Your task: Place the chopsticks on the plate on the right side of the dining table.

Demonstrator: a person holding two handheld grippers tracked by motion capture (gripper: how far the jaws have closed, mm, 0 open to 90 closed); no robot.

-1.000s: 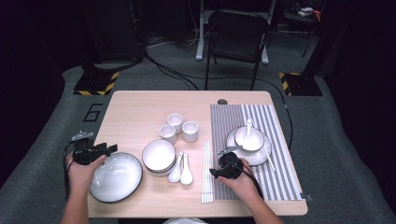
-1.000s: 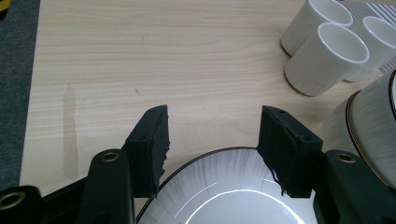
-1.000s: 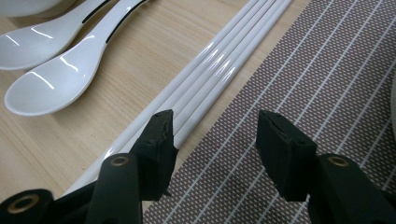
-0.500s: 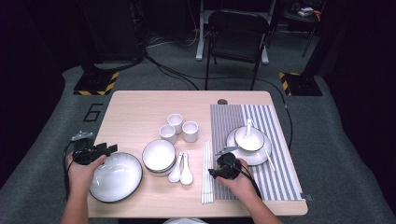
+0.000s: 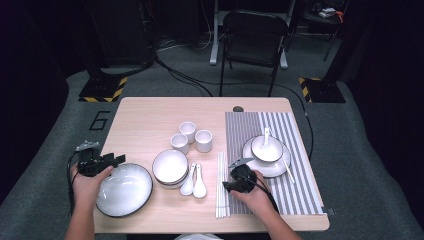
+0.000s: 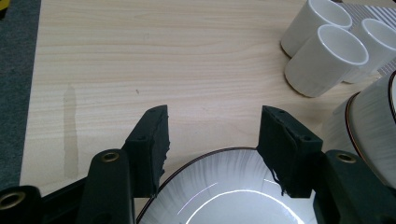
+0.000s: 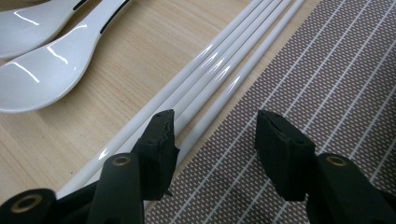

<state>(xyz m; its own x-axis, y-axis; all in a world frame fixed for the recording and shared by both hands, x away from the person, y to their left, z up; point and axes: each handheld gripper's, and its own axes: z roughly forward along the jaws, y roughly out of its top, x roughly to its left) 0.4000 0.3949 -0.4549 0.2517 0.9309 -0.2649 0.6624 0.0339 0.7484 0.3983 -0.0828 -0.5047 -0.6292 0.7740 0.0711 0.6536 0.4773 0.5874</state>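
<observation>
The right gripper view shows the right gripper [image 7: 215, 135] open over the white chopsticks [image 7: 205, 70], which lie beside the striped mat [image 7: 327, 84]. The left gripper [image 6: 212, 135] is open above the big plate [image 6: 224, 191]. The high view shows the wooden table [image 5: 150, 115], grey carpet and a chair [image 5: 255, 35].

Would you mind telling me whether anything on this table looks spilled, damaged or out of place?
A faint pale streak runs along the table's wood left of the plate, like a dried drip. Otherwise nothing stands out.
</observation>
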